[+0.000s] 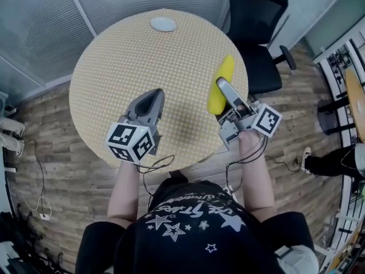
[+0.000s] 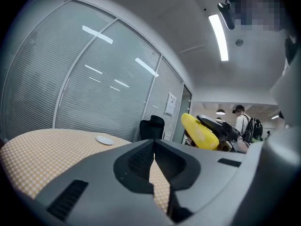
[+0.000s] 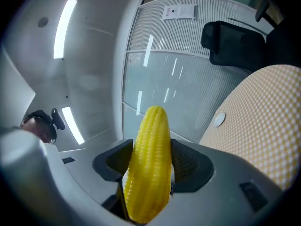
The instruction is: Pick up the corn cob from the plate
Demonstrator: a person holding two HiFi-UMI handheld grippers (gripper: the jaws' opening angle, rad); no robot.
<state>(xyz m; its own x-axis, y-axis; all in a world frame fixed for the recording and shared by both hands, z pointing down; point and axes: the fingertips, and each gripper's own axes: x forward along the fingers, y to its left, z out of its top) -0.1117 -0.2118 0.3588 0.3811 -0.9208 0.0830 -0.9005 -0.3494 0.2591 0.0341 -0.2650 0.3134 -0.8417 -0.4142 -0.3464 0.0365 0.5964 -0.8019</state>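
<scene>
Right now my right gripper point(image 1: 221, 87) is pinching the yellow corn cob point(image 1: 224, 70) about its middle, one ribbed black pad against each side, and the kernelled tip sticks out well past the jaws. I hold the cob lifted off the round table with the beige checked cloth point(image 1: 125, 56), over its right edge, with the tip pointing toward the far side. The small pale round plate point(image 1: 163, 23) sits bare near the table's far edge, well apart from the cob. My left gripper point(image 1: 153, 99) hangs over the near part of the table, its jaw tips pressed together on nothing. Beyond the table's far right edge stands a black office chair point(image 1: 256, 16).
</scene>
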